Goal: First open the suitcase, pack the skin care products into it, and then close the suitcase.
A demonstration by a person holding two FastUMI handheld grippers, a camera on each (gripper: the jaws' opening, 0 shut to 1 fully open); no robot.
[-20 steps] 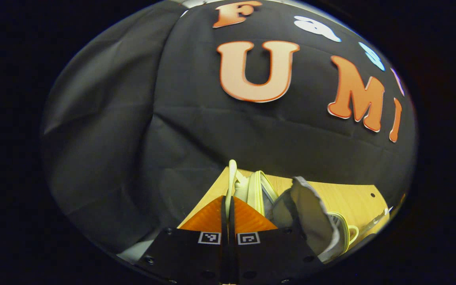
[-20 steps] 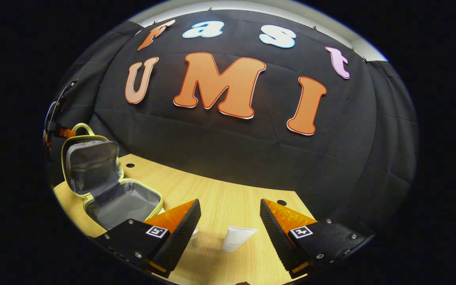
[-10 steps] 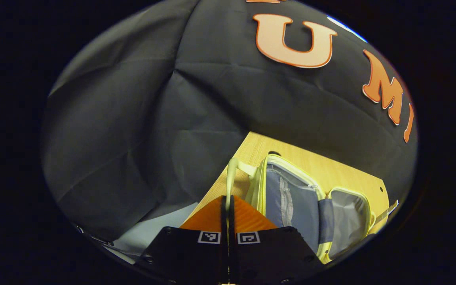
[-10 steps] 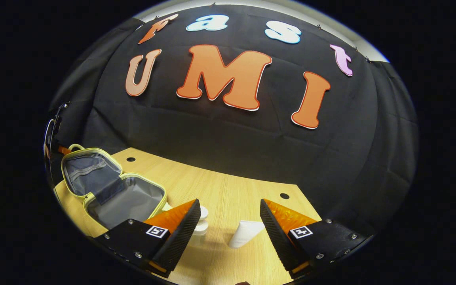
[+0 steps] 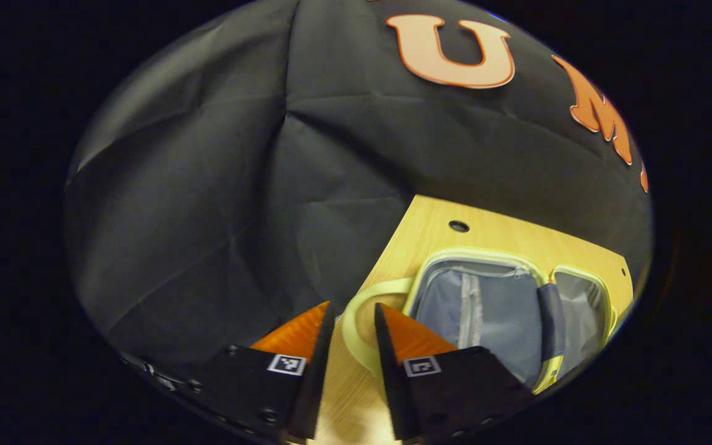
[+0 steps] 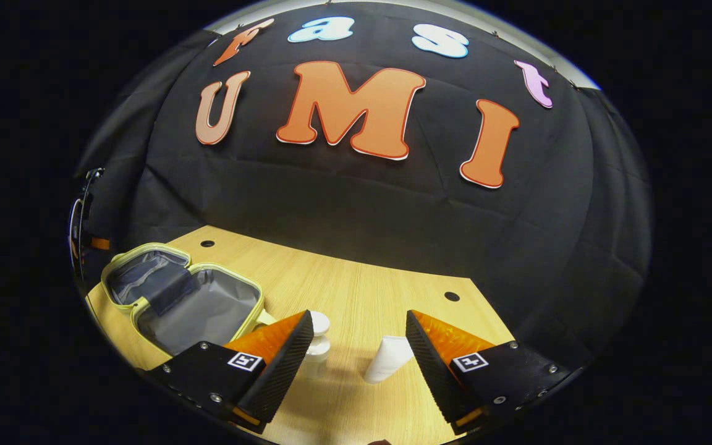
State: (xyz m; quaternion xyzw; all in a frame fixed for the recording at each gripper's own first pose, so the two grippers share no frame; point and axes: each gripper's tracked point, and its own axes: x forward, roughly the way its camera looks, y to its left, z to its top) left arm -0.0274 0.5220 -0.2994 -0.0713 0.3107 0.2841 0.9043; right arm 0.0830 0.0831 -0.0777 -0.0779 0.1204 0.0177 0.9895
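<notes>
The small suitcase (image 5: 486, 309) lies flat and wide open on the wooden table, pale yellow-green piping round its grey lining; it also sits at the left in the right gripper view (image 6: 201, 306). Its looped handle (image 5: 356, 321) rests on the table between the fingers of my left gripper (image 5: 351, 321), which is open and not pressing on it. My right gripper (image 6: 359, 330) stands open over the table, right of the case. Ahead of it a white bottle (image 6: 317, 349) stands beside the left finger, and a white tube (image 6: 387, 366) lies nearer the right finger.
The wooden table (image 6: 356, 290) has small round holes (image 6: 452, 296) near its far edge, and its left edge (image 5: 387, 253) runs close beside the case. Black cloth walls the booth behind and to the left.
The lid came down from upright to flat on the table. My left gripper has let go of the handle and opened. My right gripper has shifted slightly, bringing the bottle and tube into fuller sight.
</notes>
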